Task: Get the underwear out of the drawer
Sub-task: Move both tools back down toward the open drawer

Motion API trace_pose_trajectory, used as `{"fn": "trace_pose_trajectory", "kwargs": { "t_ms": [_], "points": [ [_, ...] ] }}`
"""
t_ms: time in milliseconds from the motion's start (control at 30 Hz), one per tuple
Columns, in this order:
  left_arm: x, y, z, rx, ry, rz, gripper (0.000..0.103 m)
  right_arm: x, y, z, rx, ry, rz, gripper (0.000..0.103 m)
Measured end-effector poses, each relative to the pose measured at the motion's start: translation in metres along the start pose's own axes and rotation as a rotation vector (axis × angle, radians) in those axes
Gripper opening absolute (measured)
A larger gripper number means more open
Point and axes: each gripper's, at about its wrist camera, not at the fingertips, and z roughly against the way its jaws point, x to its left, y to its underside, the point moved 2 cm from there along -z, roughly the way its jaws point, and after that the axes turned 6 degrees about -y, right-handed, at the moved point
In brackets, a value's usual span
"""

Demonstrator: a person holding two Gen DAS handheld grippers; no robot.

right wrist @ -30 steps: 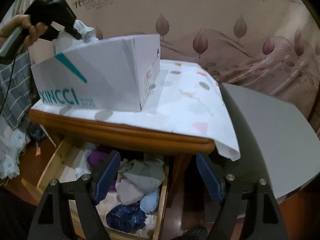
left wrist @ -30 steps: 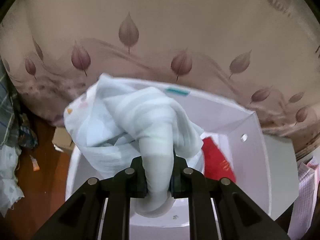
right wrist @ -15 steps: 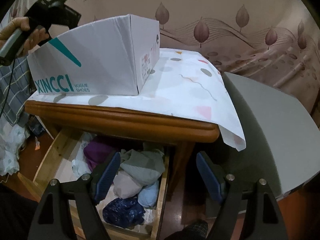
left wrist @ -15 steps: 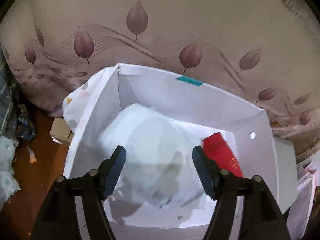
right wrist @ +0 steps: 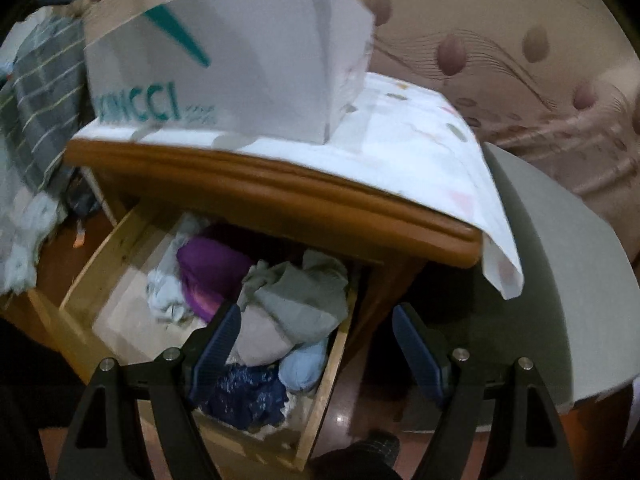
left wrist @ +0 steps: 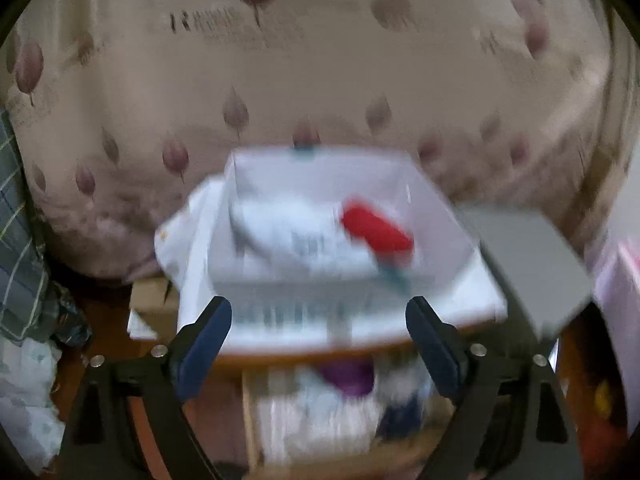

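Observation:
The wooden drawer (right wrist: 80, 280) stands pulled out under the nightstand top. In it lie bundled underwear: a purple piece (right wrist: 212, 268), a grey-green piece (right wrist: 296, 296), a beige one (right wrist: 260, 340), a light blue one (right wrist: 304, 364) and a dark blue one (right wrist: 244, 396). My right gripper (right wrist: 316, 348) hovers open over the drawer's front right part, nothing between its fingers. In the blurred left wrist view, my left gripper (left wrist: 318, 340) is back from the white shoe box (left wrist: 320, 280), jaws opening and empty. A pale garment (left wrist: 288, 232) and a red piece (left wrist: 376, 228) lie in the box.
The shoe box (right wrist: 224, 60) sits on a white patterned cloth (right wrist: 420, 152) covering the nightstand. A grey rounded surface (right wrist: 560, 280) stands at the right. Plaid fabric (right wrist: 36, 100) and pale cloth hang at the left. A leaf-print curtain (left wrist: 320, 80) fills the background.
The left gripper let go of the pale garment, which now lies in the box, and its jaws spread as it drew back. The right gripper sank a little toward the drawer.

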Motion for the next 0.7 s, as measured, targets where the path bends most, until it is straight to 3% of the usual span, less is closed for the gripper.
{"fn": "trace_pose_trajectory", "kwargs": {
  "t_ms": [133,233,333,500,700],
  "points": [
    [-0.001,0.076,-0.032,0.178,-0.043,-0.077,0.087,0.004,0.001,-0.006,0.040,-0.036,0.084,0.080],
    [0.006,0.113,-0.066,0.296,-0.093,-0.078,0.086,0.009,0.001,-0.017,0.077,-0.045,0.183,0.080],
    [0.013,0.131,-0.092,0.368,-0.075,-0.041,0.086,0.012,-0.003,-0.031,0.104,-0.044,0.249,0.080],
    [0.023,0.152,-0.135,0.461,-0.059,0.028,0.085,0.007,-0.009,-0.061,0.143,-0.074,0.255,0.080],
    [0.024,0.160,-0.171,0.517,-0.065,-0.015,0.084,0.008,-0.008,-0.090,0.186,-0.047,0.297,0.070]
  ]
}}
